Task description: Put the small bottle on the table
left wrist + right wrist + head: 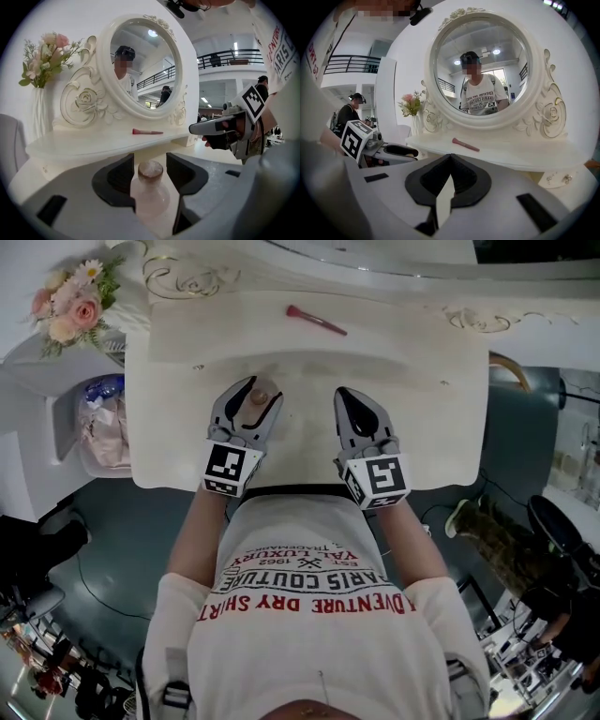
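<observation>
One small bottle (150, 188) of frosted pink glass with a round cap stands upright on the white dressing table (427, 432), near its front edge. The bottle shows no legible label. The left gripper (150, 163) reaches around it, jaws apart, with a narrow gap on each side of the cap. Just beside it, the right gripper (450, 157) hovers over the table with its jaws pressed together at the tips and nothing between them. Further back a pink brush (316, 321) lies on the raised shelf. The person's white shirt (309, 615) reads "COUTURE" and "DRY SHIRT".
</observation>
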A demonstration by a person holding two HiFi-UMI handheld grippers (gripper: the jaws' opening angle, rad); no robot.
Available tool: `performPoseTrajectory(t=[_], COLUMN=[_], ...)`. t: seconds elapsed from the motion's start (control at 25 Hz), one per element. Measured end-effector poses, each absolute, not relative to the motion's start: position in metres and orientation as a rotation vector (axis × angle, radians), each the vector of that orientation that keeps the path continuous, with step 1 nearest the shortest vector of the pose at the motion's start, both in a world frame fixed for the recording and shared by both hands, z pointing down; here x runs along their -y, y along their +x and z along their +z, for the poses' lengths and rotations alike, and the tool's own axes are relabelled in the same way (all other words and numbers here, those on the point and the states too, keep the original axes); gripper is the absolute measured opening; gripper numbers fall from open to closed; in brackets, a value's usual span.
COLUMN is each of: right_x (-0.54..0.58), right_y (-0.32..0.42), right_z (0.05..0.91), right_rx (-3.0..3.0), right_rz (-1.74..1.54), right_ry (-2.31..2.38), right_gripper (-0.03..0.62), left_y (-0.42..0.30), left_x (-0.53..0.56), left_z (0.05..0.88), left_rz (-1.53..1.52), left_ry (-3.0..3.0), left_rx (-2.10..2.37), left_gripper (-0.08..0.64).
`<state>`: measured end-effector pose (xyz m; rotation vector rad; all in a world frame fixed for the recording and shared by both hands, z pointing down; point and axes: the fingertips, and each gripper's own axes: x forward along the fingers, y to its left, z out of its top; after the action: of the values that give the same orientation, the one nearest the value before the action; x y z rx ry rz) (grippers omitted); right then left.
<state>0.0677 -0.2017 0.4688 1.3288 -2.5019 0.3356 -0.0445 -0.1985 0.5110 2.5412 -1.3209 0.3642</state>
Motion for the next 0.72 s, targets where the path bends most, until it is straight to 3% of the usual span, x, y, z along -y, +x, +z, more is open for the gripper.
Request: performPoseTrajectory(t=[0.32, 0.48, 0.72], right_x=[0.192, 0.191, 0.188], right_y=[0.068, 0.075, 0.085], right_z=[0.414, 0.386, 0.341], right_rx=[2.592, 2.632, 2.705], right_rz=[0.246, 0.188, 0.12], right_ry=[1.295, 1.305, 1.278], right_gripper=[-0.002, -0.002, -0.002], left_y=[-0.053, -0.055, -0.049], left_x=[0.186, 0.181, 0.172], left_z=[0.425, 0.394, 0.357], left_rz=[0.285, 0.304, 0.353], left_ry=[2.595, 2.607, 2.581], left_rx=[1.449, 1.546, 1.601], left_gripper=[0.178, 0.038, 0.008])
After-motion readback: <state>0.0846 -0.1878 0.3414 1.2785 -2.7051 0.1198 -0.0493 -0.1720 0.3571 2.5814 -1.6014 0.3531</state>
